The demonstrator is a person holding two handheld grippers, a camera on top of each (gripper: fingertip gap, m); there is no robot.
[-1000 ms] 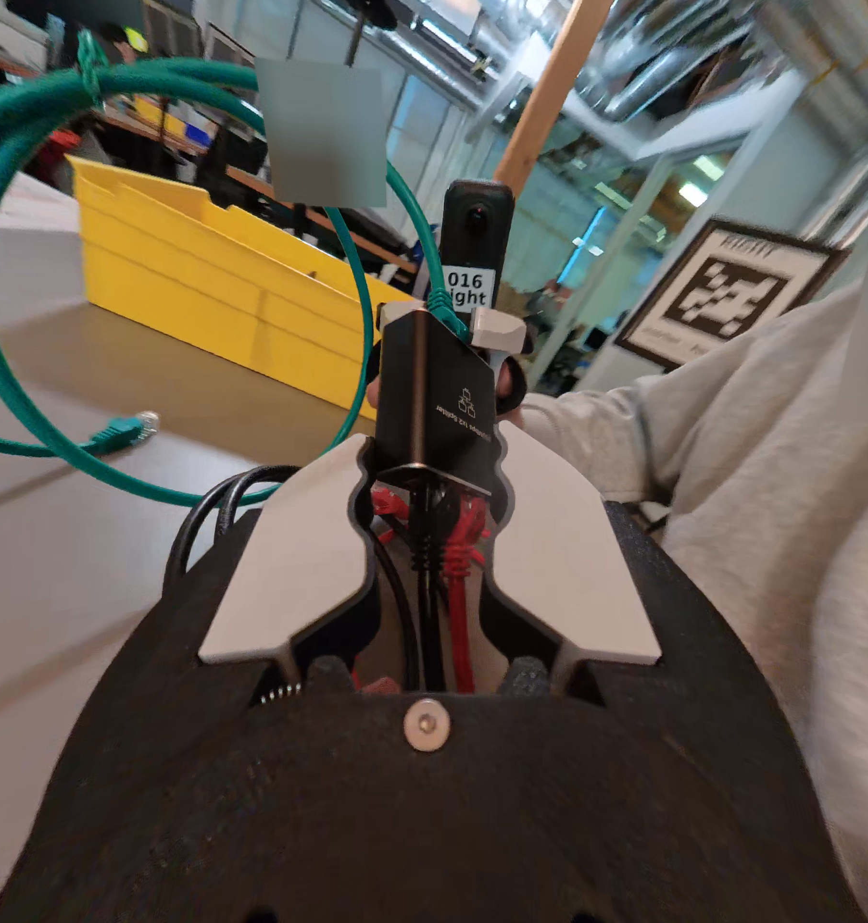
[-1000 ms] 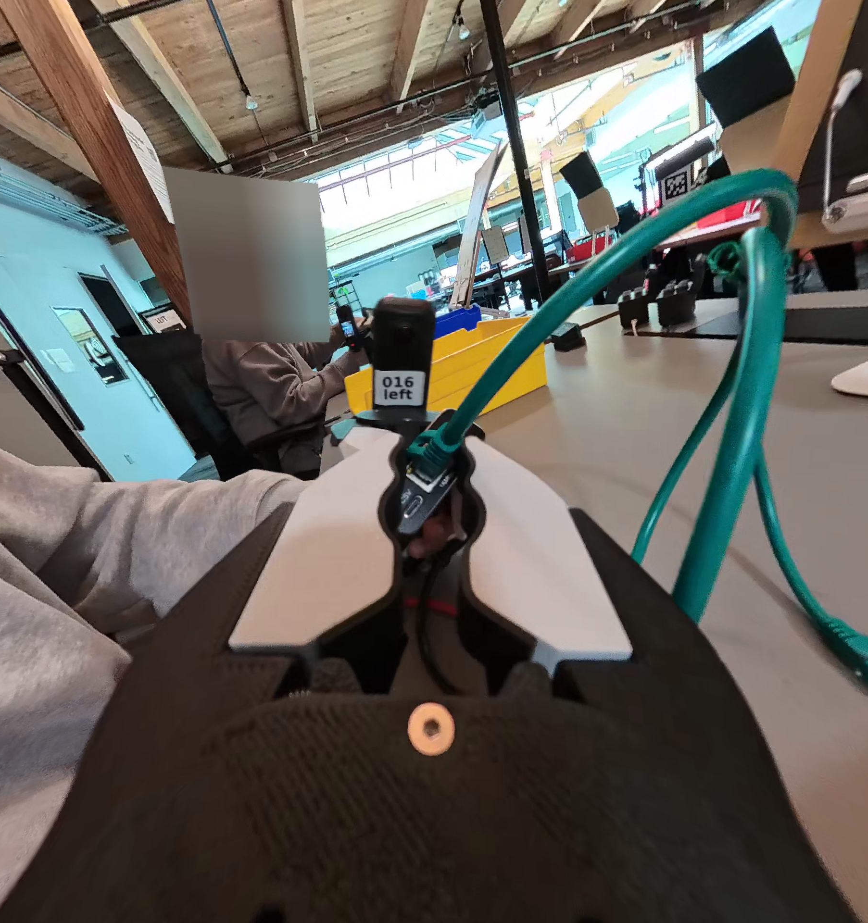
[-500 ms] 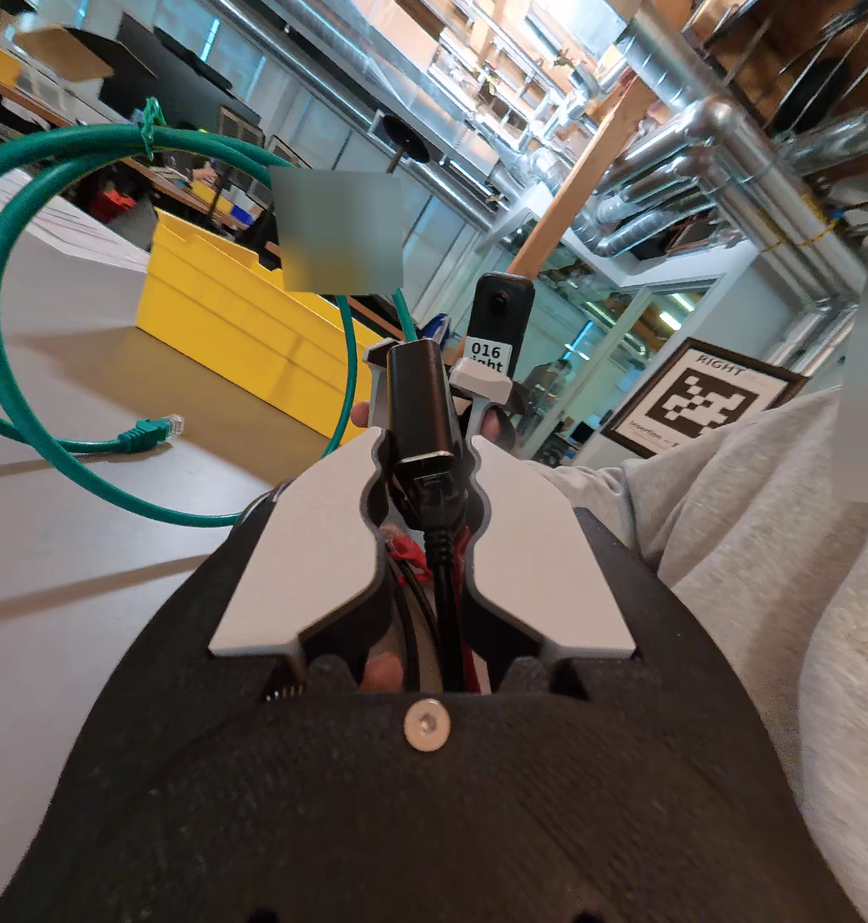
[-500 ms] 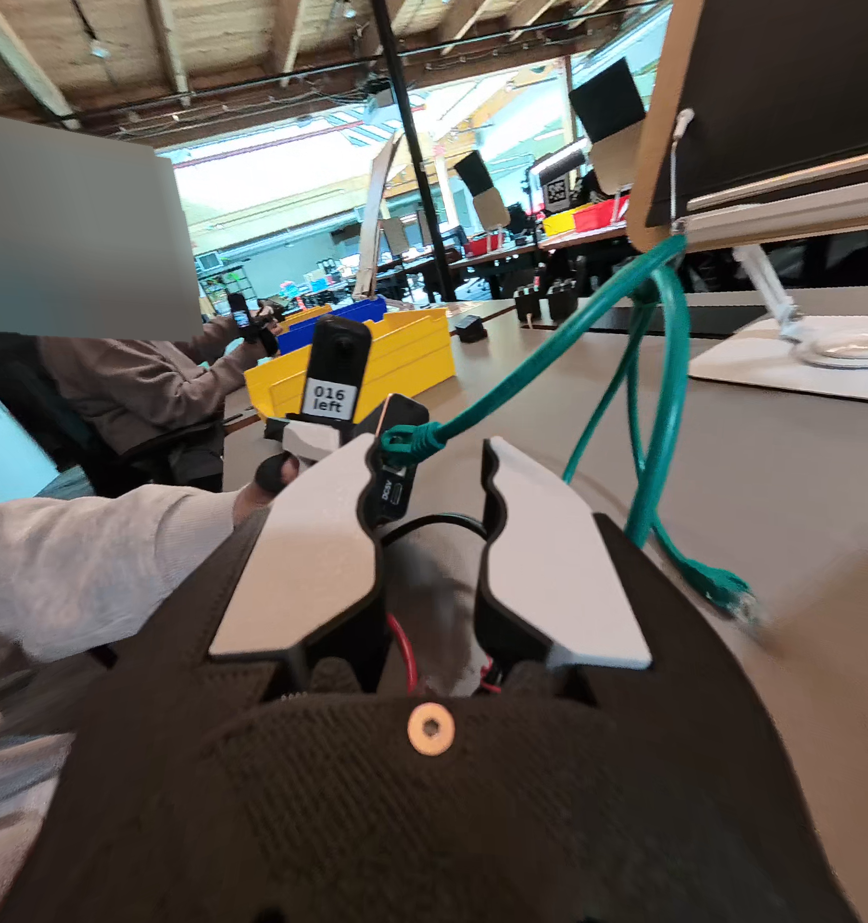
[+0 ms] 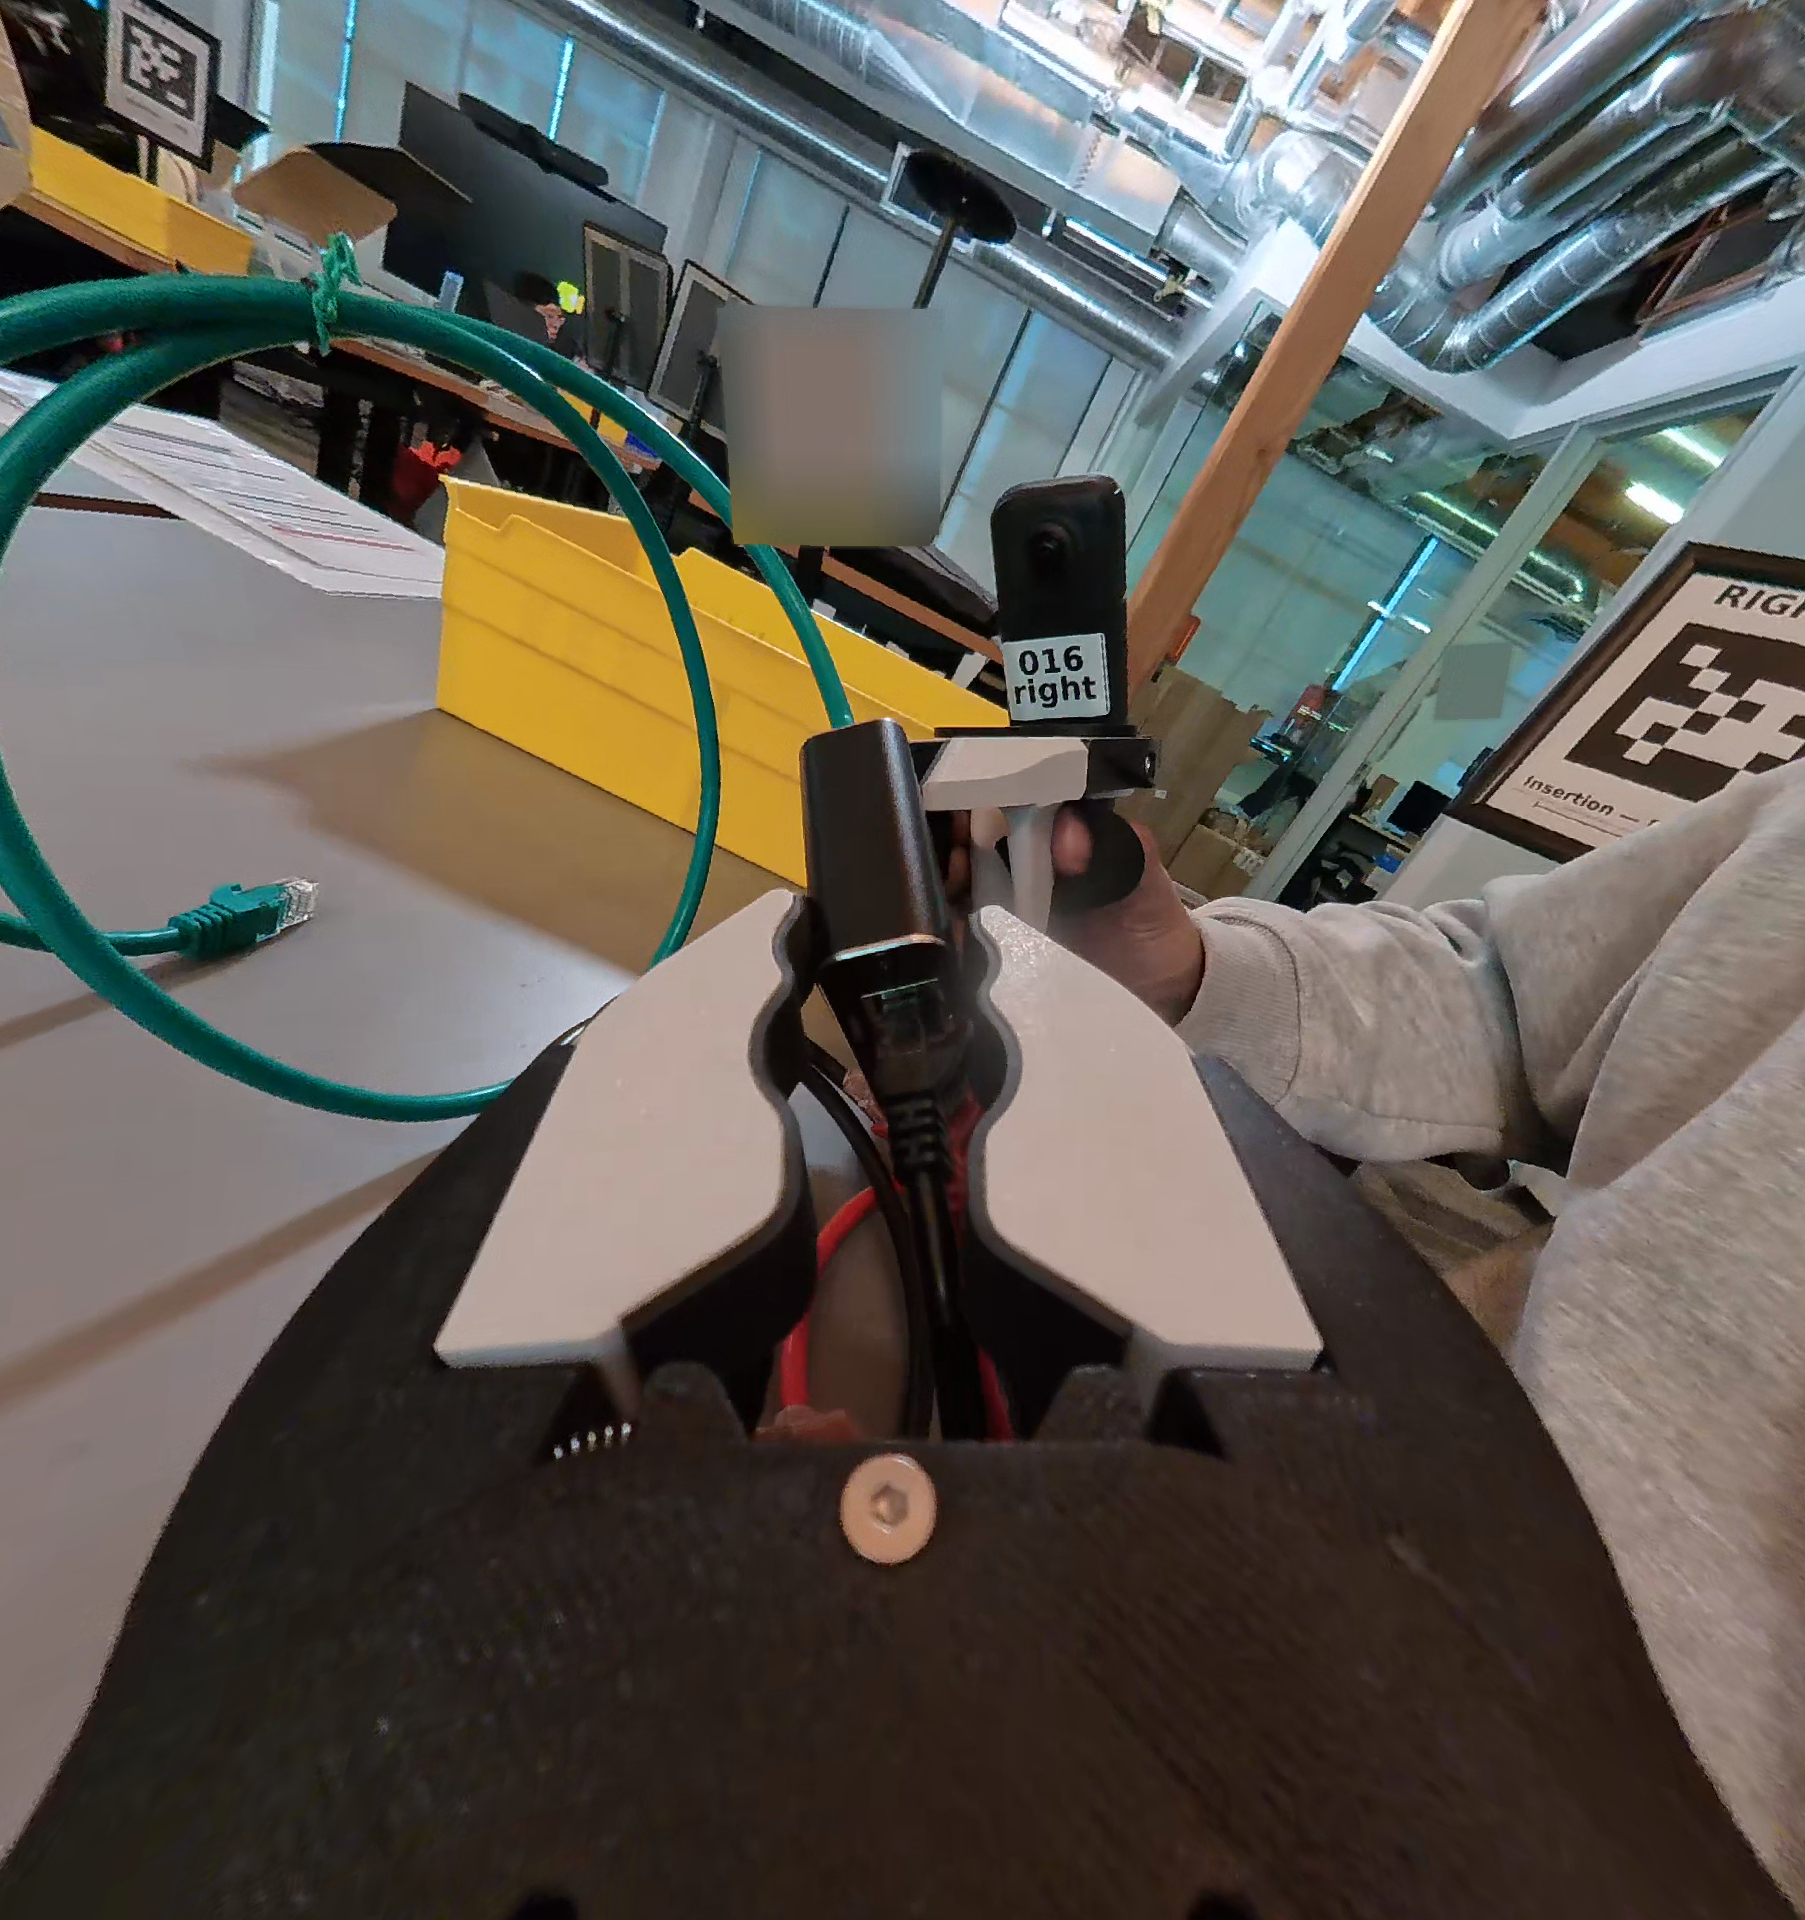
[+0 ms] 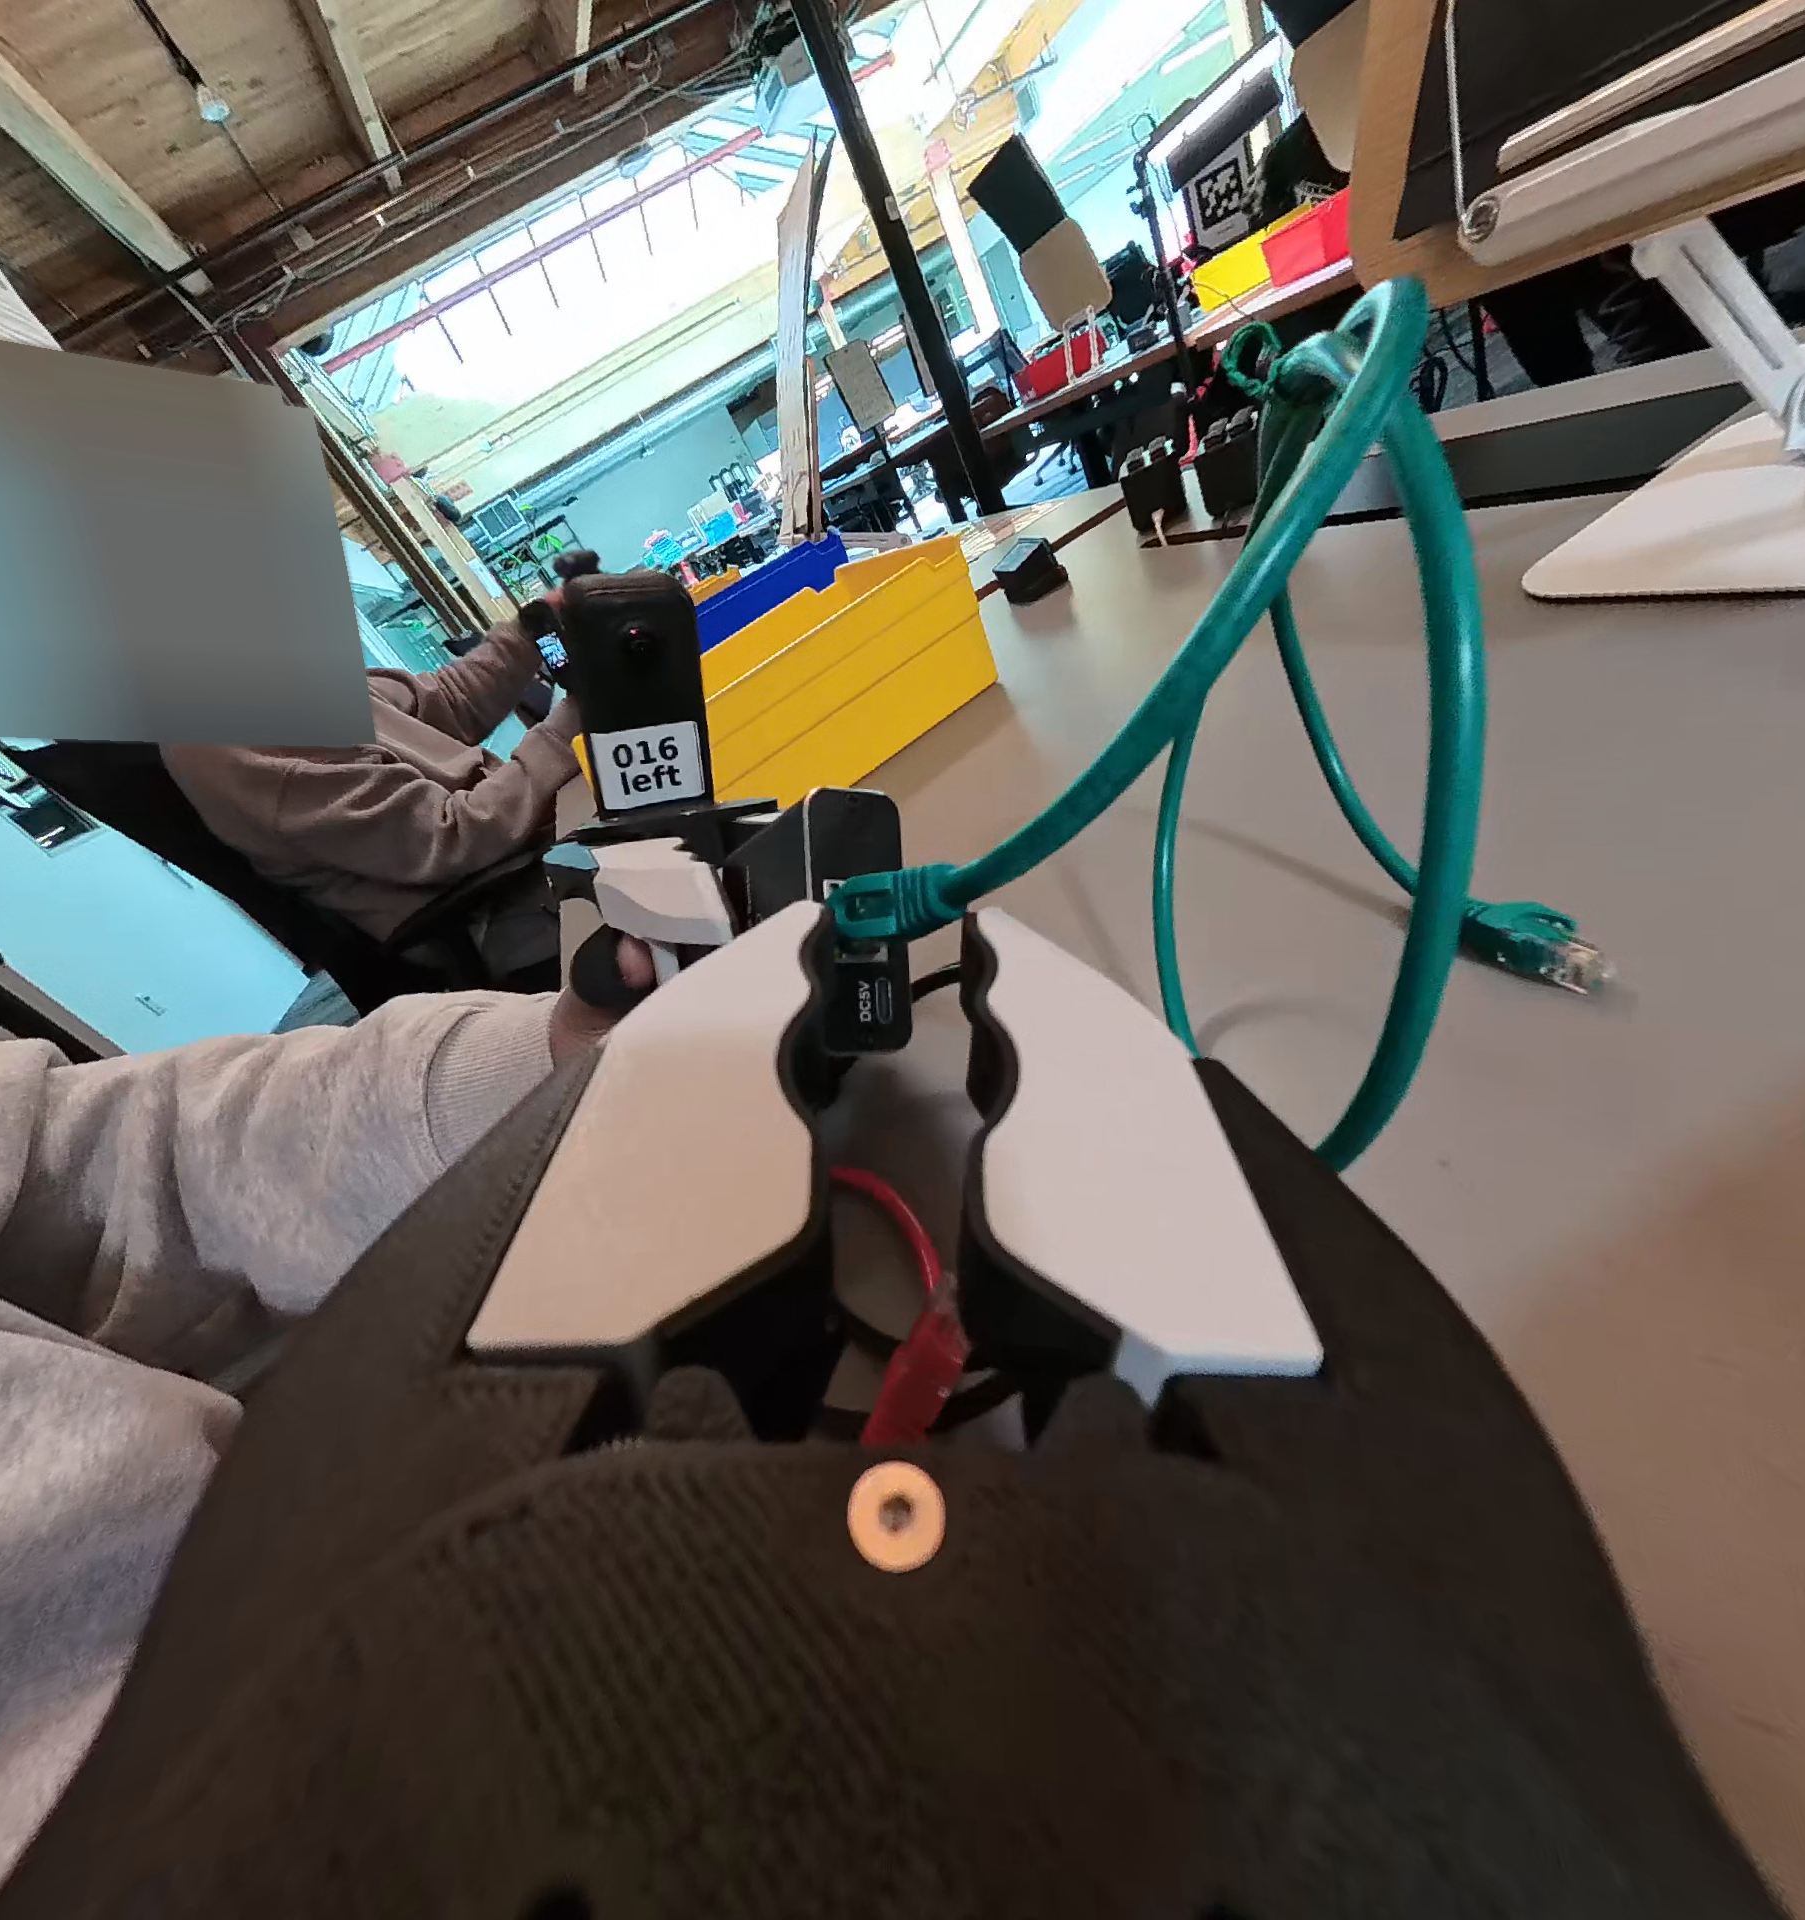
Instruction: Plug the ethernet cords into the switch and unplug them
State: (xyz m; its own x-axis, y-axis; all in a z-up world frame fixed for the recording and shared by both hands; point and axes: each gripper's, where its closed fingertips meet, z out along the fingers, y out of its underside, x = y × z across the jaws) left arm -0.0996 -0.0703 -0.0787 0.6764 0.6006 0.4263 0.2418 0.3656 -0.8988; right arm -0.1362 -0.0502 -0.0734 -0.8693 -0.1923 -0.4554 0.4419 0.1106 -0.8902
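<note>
Left hand-held gripper [image 5: 882,961] clamped on the switch [image 5: 870,836], a small black box held upright above the bench [image 5: 202,707], its fingers [image 5: 669,1132] narrow around the lower end. Black cord [image 5: 913,1153] plugged into the underside of the switch, running back between the fingers; red cord [image 5: 836,1236] visible behind it, its connection hidden. In the right wrist view the right hand-held gripper [image 6: 893,971] stands with jaws apart, holding nothing; the switch [image 6: 856,914] sits in the gap at its fingertips, closer to the near-left finger [image 6: 690,1122]. Green cord [image 6: 1168,717] plugged into the switch face, plug [image 6: 882,904] at the gripper tips, contact with the fingers cannot be told. The cord arcs up to a tied coil, then drops to the bench; its free plug [image 6: 1532,940] lies loose on the surface, well apart from the switch. Loose red plug [image 6: 924,1371] between the right gripper's fingers near the base. Yellow bin [image 6: 846,665] on the bench beyond. A seated person [image 6: 358,790] in a brown sleeve behind the left gripper
</note>
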